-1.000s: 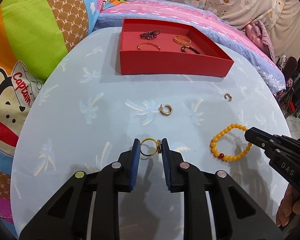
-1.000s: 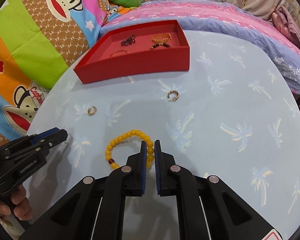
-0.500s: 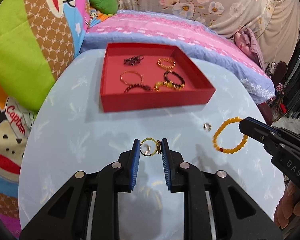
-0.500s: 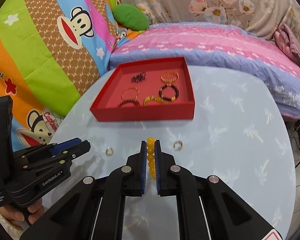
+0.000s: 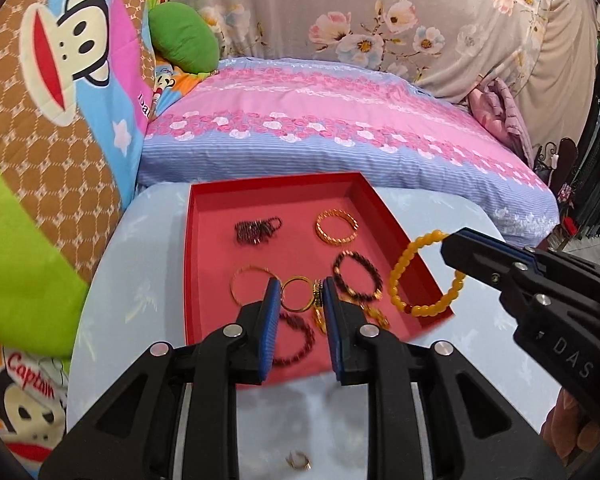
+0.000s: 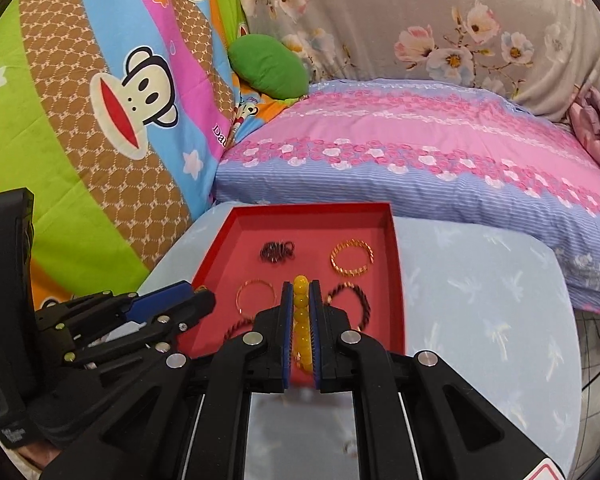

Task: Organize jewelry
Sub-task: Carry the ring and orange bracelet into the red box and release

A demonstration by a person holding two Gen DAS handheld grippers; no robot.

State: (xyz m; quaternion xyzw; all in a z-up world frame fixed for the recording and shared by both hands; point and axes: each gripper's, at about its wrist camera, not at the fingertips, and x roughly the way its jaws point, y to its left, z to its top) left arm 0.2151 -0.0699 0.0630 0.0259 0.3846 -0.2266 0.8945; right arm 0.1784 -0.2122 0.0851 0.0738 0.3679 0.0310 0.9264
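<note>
Left claw (image 5: 299, 297) clamping gold ring (image 5: 297, 294), right claw (image 6: 300, 295) clamping yellow bead bracelet (image 6: 301, 320); loose earring (image 5: 299, 460) only left-view.

left tool (image 5: 299, 298): black, blue pads, silver screws | right tool (image 6: 300, 300): same (marked "DAS")

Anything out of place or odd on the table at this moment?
One small gold ring lies alone on the blue table, outside the red tray that holds the other jewelry. Otherwise nothing stands out: the left hand-held gripper carries a gold ring and the right hand-held gripper a yellow bead bracelet over the tray.
</note>
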